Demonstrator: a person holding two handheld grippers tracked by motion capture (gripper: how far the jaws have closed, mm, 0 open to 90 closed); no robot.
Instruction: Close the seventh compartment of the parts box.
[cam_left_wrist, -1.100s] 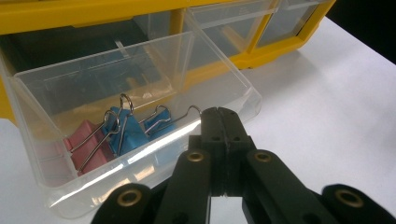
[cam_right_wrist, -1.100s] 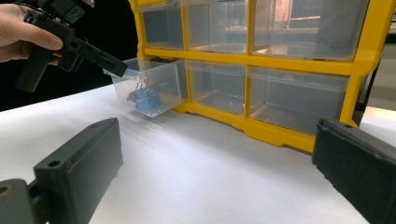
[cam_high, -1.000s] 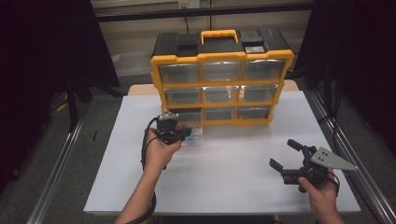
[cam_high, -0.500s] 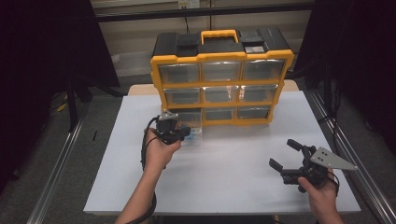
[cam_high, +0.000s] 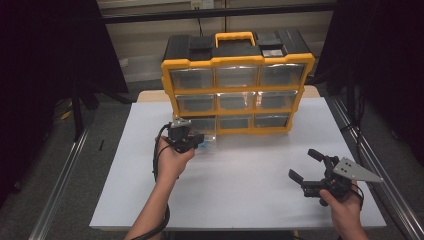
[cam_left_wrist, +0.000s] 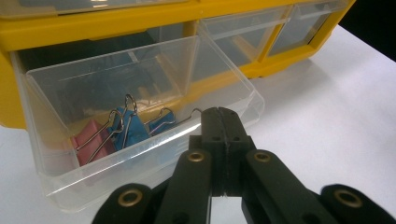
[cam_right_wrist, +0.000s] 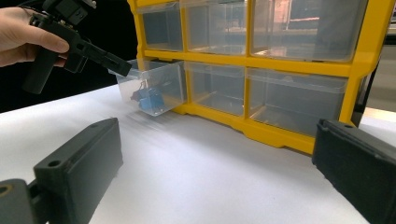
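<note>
Drawer (cam_left_wrist: 140, 158) of clear plastic, pulled partway out of the bottom-left slot of the yellow organizer (cam_high: 237, 90), front end out over the white bench (cam_high: 250, 185). A few binder clips (cam_left_wrist: 135, 128) inside, blue and pink, bunched toward one front corner with their wire handles sticking up.

Left hand-held gripper (cam_left_wrist: 219, 116) with jaws pressed together, tips right at the drawer's front rim, next to a clip's wire loop (hard to say whether the thin wall is actually pinched or just touched). Right hand-held gripper (cam_high: 304, 163) parked well off to the right on the bench, jaws spread wide, nothing between them.

Looks like the slide-the-drawer step, so a few tips:
- Push or pull straight along the slot, no sideways twist, otherwise likely to jam in the frame.
- Keep the tips low on the front wall rather than hooked over the rim, and clear of that wire loop, or a clip probably gets dragged along.
- Go slow, since light plastic like this tends to skid or tip.
- Worth bracing the organizer with the free right side if the whole box starts to shift.
</note>
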